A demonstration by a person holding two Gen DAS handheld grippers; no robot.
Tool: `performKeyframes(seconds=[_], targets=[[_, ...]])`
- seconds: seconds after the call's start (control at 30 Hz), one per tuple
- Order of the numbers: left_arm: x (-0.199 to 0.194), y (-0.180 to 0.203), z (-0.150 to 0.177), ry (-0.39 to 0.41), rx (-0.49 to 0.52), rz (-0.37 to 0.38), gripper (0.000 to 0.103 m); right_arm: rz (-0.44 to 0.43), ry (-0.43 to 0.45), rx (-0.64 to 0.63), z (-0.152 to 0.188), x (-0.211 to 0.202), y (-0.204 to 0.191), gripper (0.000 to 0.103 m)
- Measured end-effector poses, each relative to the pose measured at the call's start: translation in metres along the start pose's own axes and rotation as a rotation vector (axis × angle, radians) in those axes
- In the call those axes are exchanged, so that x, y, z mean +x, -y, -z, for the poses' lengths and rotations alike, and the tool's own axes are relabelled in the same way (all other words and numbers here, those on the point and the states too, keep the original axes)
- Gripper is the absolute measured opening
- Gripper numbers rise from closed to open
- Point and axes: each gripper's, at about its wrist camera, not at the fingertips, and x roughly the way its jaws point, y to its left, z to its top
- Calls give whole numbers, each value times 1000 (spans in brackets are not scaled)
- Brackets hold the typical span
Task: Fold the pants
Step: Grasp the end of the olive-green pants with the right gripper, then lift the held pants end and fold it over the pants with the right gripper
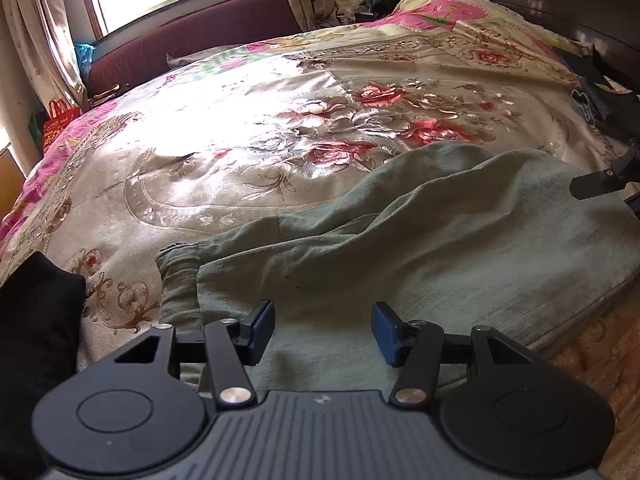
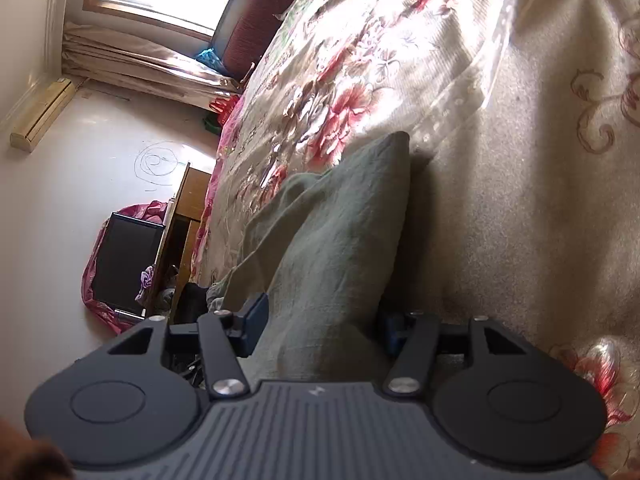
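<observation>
Grey-green pants (image 1: pixel 440 248) lie across the near side of a floral bedspread (image 1: pixel 240 140), their gathered cuffs (image 1: pixel 176 276) at the left. My left gripper (image 1: pixel 322 332) hovers open just over the leg ends, with only flat fabric beneath its blue pads. One finger of my right gripper (image 1: pixel 592 186) reaches in at the pants' far right end. In the right wrist view, which is rolled sideways, the right gripper (image 2: pixel 322 322) is open around a thick fold of the pants (image 2: pixel 340 232). One finger is on the bed side, partly hidden by cloth.
A black cloth (image 1: pixel 36 320) lies at the bed's near left corner. Dark clothes (image 1: pixel 608 100) are piled at the far right. A maroon padded bench (image 1: pixel 192 40) runs under the window. Beside the bed stand a wooden cabinet (image 2: pixel 188 216) and a black screen (image 2: pixel 128 260).
</observation>
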Motion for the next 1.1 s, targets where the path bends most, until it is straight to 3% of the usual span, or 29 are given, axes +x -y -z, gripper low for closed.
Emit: performKeyframes(seconds=[0.1,0.13,0.17,0.23,0.4,0.5,0.57,0.6,0.63,0.67,0.73,0.8,0.9,1.1], targets=[[16,3,3,-39,11,-9,71,-30,-10,11,-2,14,-3,57],[18,2,3,-39,4,-17,73,-29,-15,-1,-2,18,-8,52],[18,1,2,-40,-12,-23,75,-20,-26,-10,-3,22,-12,36],[14,-1,0,-39,-24,-22,75,-13,-33,7,-5,24,-13,16],[13,12,-2,-40,42,-67,74,-22,-17,66,-6,20,-2,14],[2,24,-11,24,69,-68,74,-50,-27,79,-4,20,0,23],[-8,32,-20,72,72,-31,74,-102,-35,114,-4,21,6,44],[-9,37,-24,84,77,-14,75,-109,-36,122,-4,23,7,45],[-5,41,-28,82,79,3,76,-100,-33,126,-5,28,7,44],[2,46,-29,66,85,12,76,-84,-33,123,-5,32,7,37],[21,54,-28,24,104,2,76,-61,-61,141,-6,41,7,14],[34,56,-26,-23,84,10,75,-88,-46,167,-7,35,9,12],[32,62,-27,-31,30,58,74,-125,20,193,-10,10,14,8],[34,117,-36,12,147,109,74,-86,99,237,-5,-47,34,7]])
